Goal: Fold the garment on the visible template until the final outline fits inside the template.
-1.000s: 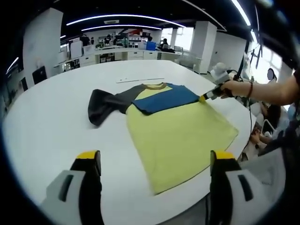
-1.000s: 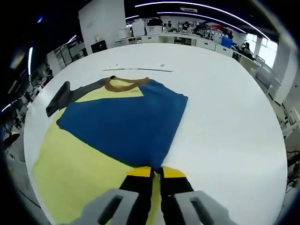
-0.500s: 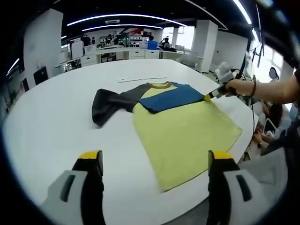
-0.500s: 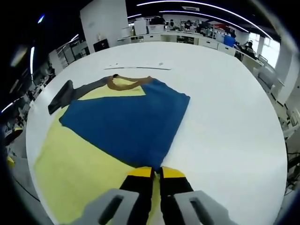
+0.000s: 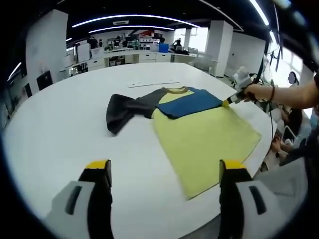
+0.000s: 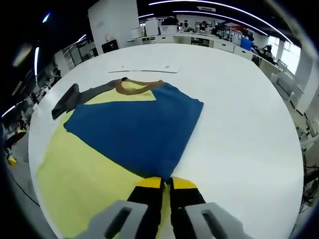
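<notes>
Dragged rightward since the earlier frame, the garment lies ahead of the wide-open, empty left gripper, while the right gripper pinches the blue sleeve's tip.

- Your shirt is soft matt cloth: yellow body, blue panel folded over it, dark grey sleeve at centre left of the left gripper view.
- The collar looks ribbed knit, tan.
- Your table is smooth white, faintly glossy.
- Both grippers look like matt grey plastic with yellow tips.
</notes>
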`<action>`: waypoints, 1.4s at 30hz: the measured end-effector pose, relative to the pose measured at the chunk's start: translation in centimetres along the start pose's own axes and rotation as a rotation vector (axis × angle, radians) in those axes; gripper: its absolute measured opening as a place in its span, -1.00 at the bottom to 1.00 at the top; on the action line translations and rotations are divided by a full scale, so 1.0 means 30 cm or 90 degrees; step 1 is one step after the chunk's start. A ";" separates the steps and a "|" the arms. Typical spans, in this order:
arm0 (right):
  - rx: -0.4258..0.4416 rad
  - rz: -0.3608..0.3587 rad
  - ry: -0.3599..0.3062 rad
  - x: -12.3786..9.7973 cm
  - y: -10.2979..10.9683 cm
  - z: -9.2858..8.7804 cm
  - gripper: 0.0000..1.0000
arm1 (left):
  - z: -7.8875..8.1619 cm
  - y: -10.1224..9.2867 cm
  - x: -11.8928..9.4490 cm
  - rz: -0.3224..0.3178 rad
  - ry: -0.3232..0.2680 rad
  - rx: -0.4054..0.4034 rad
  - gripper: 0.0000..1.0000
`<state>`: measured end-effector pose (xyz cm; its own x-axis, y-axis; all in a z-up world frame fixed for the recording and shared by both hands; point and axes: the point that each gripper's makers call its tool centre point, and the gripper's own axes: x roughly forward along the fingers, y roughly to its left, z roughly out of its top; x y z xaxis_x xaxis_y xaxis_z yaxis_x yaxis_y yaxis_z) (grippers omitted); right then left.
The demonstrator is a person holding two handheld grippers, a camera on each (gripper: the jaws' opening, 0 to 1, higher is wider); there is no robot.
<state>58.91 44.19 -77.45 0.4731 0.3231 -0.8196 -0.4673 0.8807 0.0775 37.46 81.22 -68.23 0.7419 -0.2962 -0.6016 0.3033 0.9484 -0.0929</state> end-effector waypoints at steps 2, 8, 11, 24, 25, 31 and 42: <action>-0.001 0.000 0.001 -0.004 -0.013 -0.001 -1.00 | -0.001 0.004 0.002 0.002 0.000 0.000 0.71; -0.010 0.000 0.007 -0.013 -0.046 -0.007 -1.00 | -0.001 0.019 0.005 0.009 0.002 0.006 0.67; -0.007 -0.001 0.009 -0.016 -0.063 -0.009 -1.00 | 0.002 0.029 0.011 0.012 0.001 0.005 0.64; -0.004 0.000 -0.010 -0.044 -0.036 -0.025 -0.65 | 0.036 0.087 0.037 0.051 -0.012 -0.007 0.42; 0.002 0.001 -0.015 -0.048 -0.036 -0.023 -0.55 | 0.039 0.089 0.038 0.056 -0.012 -0.009 0.40; -0.026 0.023 -0.054 -0.072 -0.010 0.017 -0.04 | 0.064 0.114 0.050 0.078 -0.026 -0.023 0.33; -0.066 0.100 -0.099 -0.153 0.107 0.091 0.70 | 0.118 0.163 0.106 0.095 -0.057 -0.041 0.18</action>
<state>57.28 46.48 -71.88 0.4938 0.5095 -0.7047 -0.6145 0.7778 0.1318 43.42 84.53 -67.80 0.8267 -0.1572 -0.5403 0.1482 0.9871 -0.0604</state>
